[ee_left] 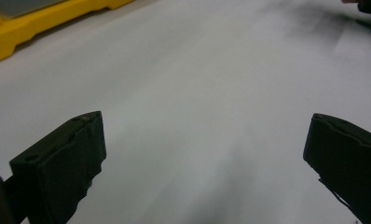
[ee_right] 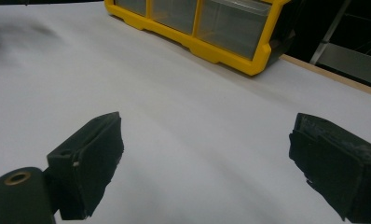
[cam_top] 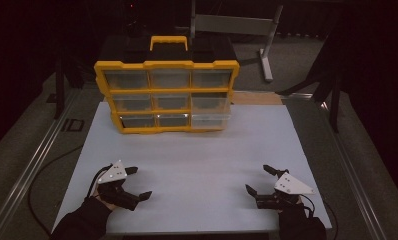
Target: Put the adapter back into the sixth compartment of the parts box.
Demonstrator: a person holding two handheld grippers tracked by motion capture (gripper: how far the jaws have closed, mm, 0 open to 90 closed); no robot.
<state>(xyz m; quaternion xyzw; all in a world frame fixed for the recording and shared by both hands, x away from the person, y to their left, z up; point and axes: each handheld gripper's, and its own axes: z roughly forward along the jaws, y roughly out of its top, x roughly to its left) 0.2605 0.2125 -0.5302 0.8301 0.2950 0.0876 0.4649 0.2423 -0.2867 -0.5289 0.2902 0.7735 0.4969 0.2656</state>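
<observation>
Two grippers rest low in the high view — left gripper and right gripper, jaws spread, holding nothing; the yellow drawer organizer stands upper centre on the white tabletop. Left gripper view: organizer upper left. Right gripper view: organizer along the top — well apart.

Location: a lab or workshop test bay. Indicators: a white desk bordered by metal rails, a yellow parts organiser with clear drawers, a grey metal stand behind, and dark surroundings.
</observation>
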